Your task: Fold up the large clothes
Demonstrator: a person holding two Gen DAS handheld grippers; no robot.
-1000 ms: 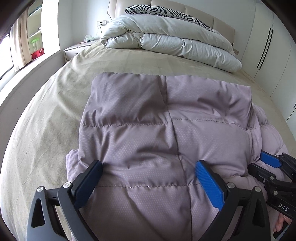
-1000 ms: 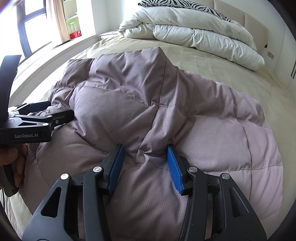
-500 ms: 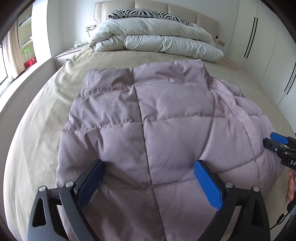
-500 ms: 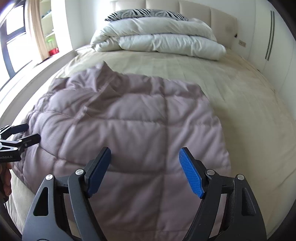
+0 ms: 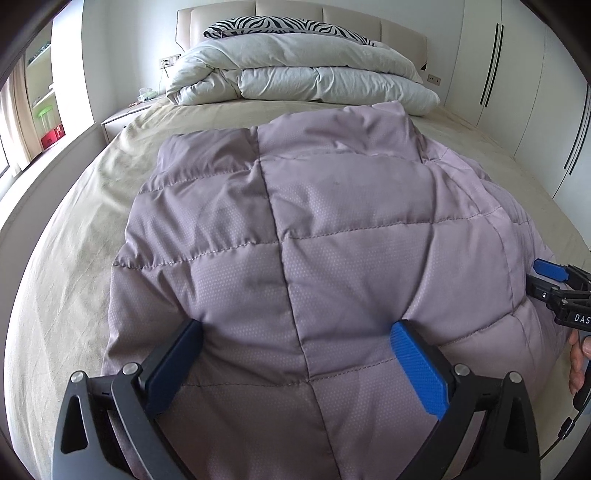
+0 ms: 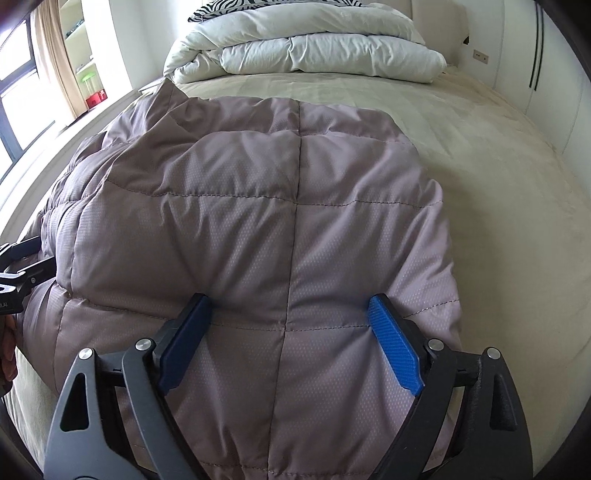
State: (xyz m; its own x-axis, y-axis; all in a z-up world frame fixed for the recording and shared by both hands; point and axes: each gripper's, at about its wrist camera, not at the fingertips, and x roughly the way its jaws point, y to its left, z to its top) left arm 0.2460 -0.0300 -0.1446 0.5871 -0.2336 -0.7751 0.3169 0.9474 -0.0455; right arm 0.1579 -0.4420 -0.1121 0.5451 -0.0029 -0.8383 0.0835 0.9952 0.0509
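- My left gripper (image 5: 295, 354) stands spread wide, its 2 blue pads apart and angled down over the near part of the mauve quilted jacket (image 5: 314, 258).
- The padded cloth bulges up between those pads; I cannot tell whether they touch it, and they pinch nothing.
- My right gripper (image 6: 288, 332) is spread too; its jaws have just been opening, and the jacket fabric lies loose below and between them, not clamped.
- In the left wrist view, the right gripper shows at the far right edge, just beside the jacket's right side, with my fingers (image 5: 578, 358) curled on its handle.
- In the right wrist view, the left gripper pokes in at the left edge, close against the jacket's left side.
- The jacket lies folded into a thick bundle on the beige bed sheet (image 5: 74, 240), directly ahead of and under both grippers, with a seam running straight away from each.
- Its far edge rises in a raised fold, ahead of my left gripper and slightly to the right.
- Well beyond the jacket, a folded white duvet (image 5: 306, 77) is piled at the headboard, with a zebra-striped pillow (image 5: 280, 27) on top.
- White wardrobe doors (image 5: 517, 74) stand off to the right of my left gripper.
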